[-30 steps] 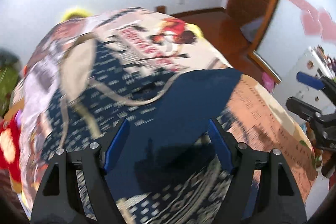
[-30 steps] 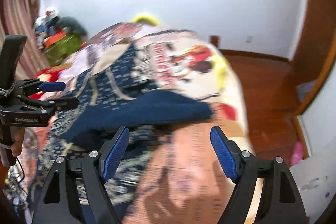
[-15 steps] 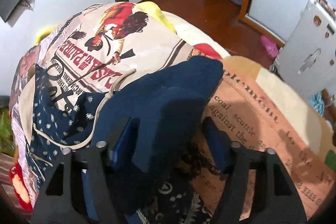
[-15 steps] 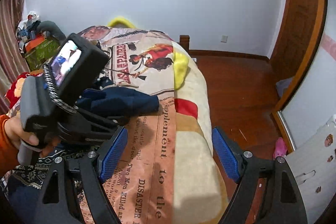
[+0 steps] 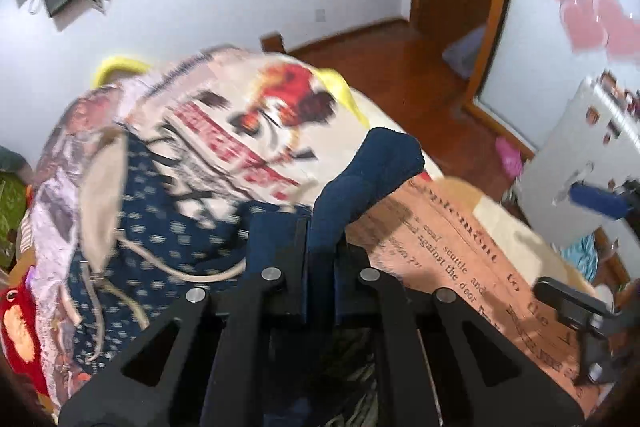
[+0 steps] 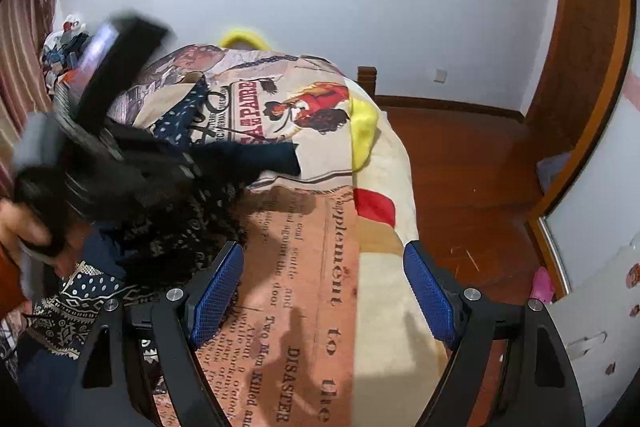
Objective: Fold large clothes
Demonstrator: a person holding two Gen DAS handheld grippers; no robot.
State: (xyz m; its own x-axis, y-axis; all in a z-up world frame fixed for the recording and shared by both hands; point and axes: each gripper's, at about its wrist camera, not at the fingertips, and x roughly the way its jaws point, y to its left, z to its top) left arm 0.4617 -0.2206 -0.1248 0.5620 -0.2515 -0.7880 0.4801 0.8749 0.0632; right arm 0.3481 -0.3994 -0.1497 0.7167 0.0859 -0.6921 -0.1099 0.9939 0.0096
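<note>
Fingers closing hard on the navy sleeve (image 5: pixel 372 171)!
Left gripper (image 5: pixel 320 251) is clamping that cuff above the printed bedspread (image 5: pixel 448 247); right gripper (image 6: pixel 320 291) hangs wide apart and empty over the bedspread, garment spread at its left.

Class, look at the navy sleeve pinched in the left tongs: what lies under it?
Under the navy sleeve lies the printed blanket, its orange newspaper panel showing beside it. The left tongs cover whatever lies directly beneath the pinched part.
</note>
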